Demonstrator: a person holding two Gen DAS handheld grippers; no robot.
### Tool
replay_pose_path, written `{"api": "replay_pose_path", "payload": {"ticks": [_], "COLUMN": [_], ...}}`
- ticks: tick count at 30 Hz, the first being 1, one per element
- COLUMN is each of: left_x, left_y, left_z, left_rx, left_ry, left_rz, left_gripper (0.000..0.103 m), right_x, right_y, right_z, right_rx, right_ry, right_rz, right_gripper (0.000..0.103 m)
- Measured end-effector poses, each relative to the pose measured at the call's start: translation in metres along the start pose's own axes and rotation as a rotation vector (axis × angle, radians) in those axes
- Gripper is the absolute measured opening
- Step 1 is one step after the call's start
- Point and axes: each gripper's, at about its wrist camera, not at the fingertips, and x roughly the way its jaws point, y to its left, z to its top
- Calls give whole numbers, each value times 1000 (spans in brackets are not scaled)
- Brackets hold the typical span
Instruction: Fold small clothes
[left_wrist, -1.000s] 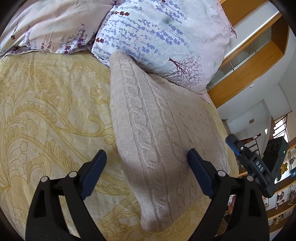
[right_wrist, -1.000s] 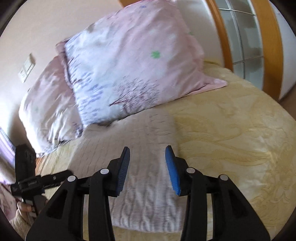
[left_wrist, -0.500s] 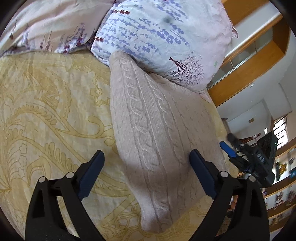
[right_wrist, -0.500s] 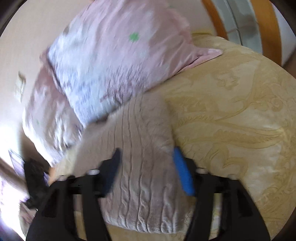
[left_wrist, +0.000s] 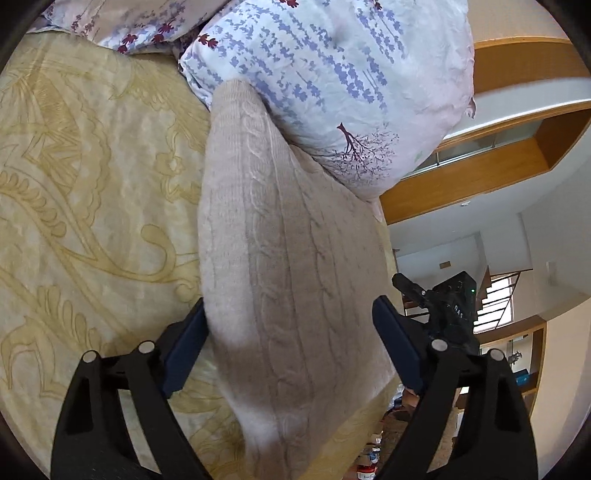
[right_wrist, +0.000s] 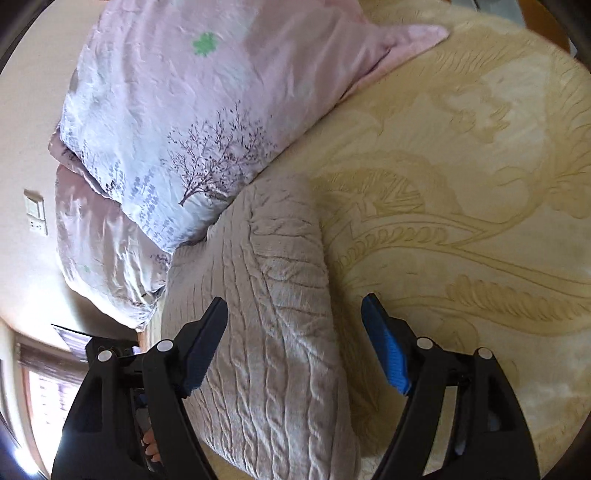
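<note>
On yellow bedspread, beige cable-knit sweater lies folded lengthwise, far end against floral pillow. Left tongs and right tongs both spread wide, straddling near end, gripping nothing. Judged step: cross-fold pending; next, pinch near corners.

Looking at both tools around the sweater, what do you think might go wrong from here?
1. The far end of the knit sweater lies against the floral pillow, so lifting may drag on it.
2. The left tool and right tool are open across thick folded knit; closing might catch only the top layer, or the yellow bedspread too.
3. The sweater lies near the bed's edge and could slide off.
</note>
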Motion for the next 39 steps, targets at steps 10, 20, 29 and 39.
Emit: {"api": "replay_pose_path", "payload": {"ticks": [10, 20, 29, 39], "left_x": [7, -11, -77, -165], "left_y": [1, 8, 18, 71], "left_z": [6, 1, -15, 8], "left_rx": [-6, -29, 50, 29], "left_ry": [-18, -38, -86, -240], "left_rz": [-22, -103, -78, 49], "left_gripper": [71, 37, 36, 38], "right_x": [17, 12, 25, 96], "right_y": [6, 22, 82, 169], "right_z": [-3, -25, -66, -91], "right_rx": [-79, -127, -257, -476], "right_ry": [77, 78, 81, 24], "right_rz": [106, 175, 207, 139], "right_gripper": [56, 34, 32, 30]}}
